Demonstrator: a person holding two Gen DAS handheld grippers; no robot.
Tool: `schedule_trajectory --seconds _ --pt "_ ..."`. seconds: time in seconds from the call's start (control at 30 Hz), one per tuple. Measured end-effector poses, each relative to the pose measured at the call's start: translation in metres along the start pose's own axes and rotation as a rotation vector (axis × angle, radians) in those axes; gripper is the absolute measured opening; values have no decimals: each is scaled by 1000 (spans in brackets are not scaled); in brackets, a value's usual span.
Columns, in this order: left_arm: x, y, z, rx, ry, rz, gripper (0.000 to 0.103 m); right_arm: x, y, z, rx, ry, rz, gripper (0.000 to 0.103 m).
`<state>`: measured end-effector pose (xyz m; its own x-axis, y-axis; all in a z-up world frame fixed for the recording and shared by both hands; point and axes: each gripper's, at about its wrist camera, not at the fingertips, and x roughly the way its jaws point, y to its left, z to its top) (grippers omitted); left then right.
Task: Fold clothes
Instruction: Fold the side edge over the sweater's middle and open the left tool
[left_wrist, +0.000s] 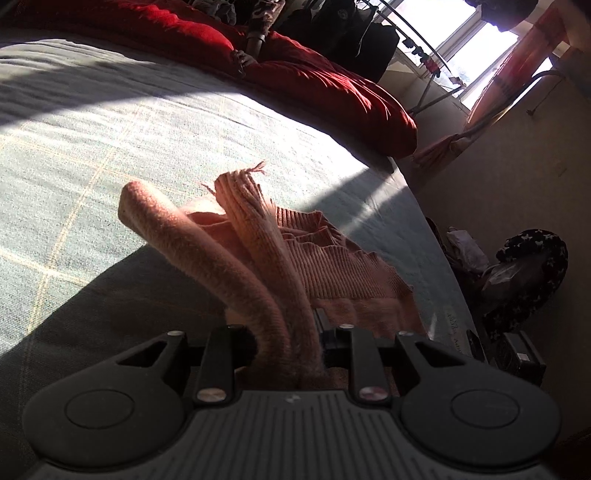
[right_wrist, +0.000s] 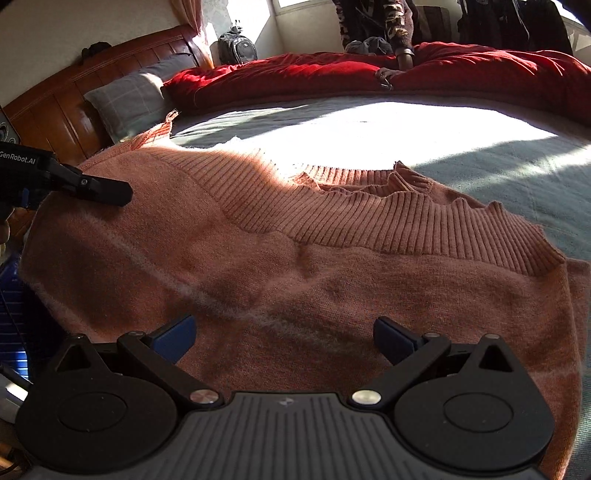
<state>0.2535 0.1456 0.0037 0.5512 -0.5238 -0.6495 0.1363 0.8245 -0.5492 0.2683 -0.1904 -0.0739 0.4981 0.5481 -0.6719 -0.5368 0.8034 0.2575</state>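
A salmon-pink knit sweater (right_wrist: 258, 266) lies spread on the bed, its ribbed hem (right_wrist: 369, 221) toward the far side, half in sun. My right gripper (right_wrist: 284, 338) hovers open just over the sweater's body, with nothing between its blue pads (right_wrist: 177, 334). My left gripper (left_wrist: 288, 343) is shut on a bunch of the sweater (left_wrist: 236, 251), and two rolled folds stick up past its jaws. In the right wrist view the left gripper (right_wrist: 110, 192) reaches in from the left at the sweater's left edge.
The bed has a grey-green checked sheet (left_wrist: 147, 129) and a red duvet (right_wrist: 332, 74) heaped along its far side. A person (right_wrist: 402, 55) stands there with a hand on the duvet. A wooden headboard (right_wrist: 74, 96) and grey pillow (right_wrist: 125, 99) lie left. Floor clutter (left_wrist: 524, 273) sits past the bed edge.
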Motion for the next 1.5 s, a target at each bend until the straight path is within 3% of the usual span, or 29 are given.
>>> schedule_trajectory --seconds 0.67,1.2,1.5 --pt "16 -71 14 -19 -19 -38 22 -49 -31 -4 83 -103 -19 103" --pt "68 -131 17 -91 3 -12 23 -95 -74 -15 184 -196 -52 103" --pt "103 -162 17 -76 26 24 23 -111 -92 -32 170 -155 -93 103"
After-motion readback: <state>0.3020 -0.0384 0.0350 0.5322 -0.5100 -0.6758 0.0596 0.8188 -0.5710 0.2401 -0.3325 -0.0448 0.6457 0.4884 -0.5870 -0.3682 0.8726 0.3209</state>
